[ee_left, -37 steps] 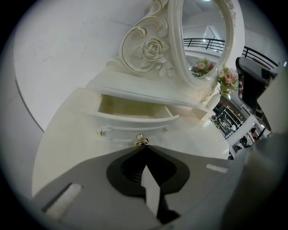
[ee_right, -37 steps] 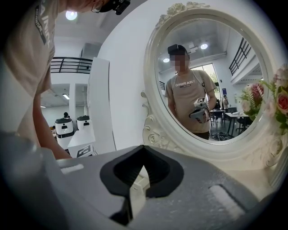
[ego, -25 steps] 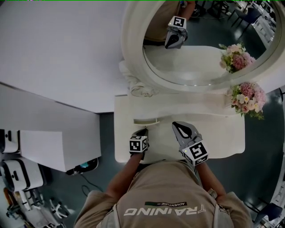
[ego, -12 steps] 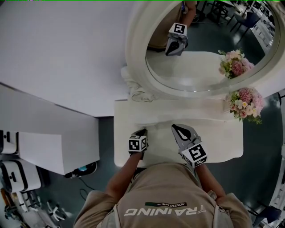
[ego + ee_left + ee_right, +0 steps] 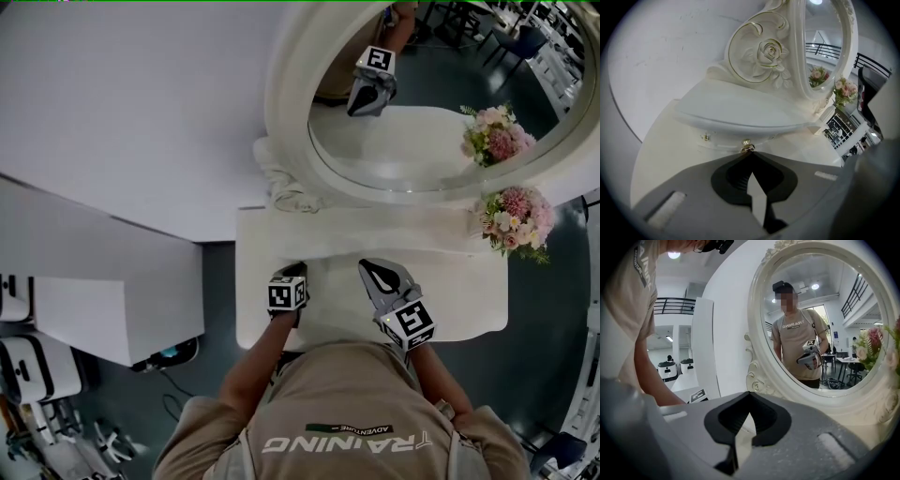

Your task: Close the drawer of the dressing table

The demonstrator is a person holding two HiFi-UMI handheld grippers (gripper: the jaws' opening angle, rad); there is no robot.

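Observation:
The white dressing table (image 5: 450, 281) stands under an oval mirror (image 5: 422, 122). In the left gripper view the drawer front (image 5: 719, 139) sits flush beneath the curved top, with a gold knob (image 5: 747, 146) on it. My left gripper (image 5: 750, 153) is shut, and its tips touch that knob without holding it. From the head view this left gripper (image 5: 292, 271) is at the table's front left edge, and the drawer is hidden under the top. My right gripper (image 5: 368, 266) hovers over the tabletop, shut and empty. That right gripper (image 5: 749, 393) points at the mirror.
A pink and white bouquet (image 5: 516, 220) stands at the table's back right and is reflected in the mirror. A white cabinet (image 5: 112, 309) is to the left, with white machines (image 5: 28, 375) on the floor beyond it. A white wall (image 5: 122, 103) is behind.
The open drawer slot seen at the table's front left a second ago has gone. My left gripper has moved forward to the table's edge. The right gripper has barely shifted.

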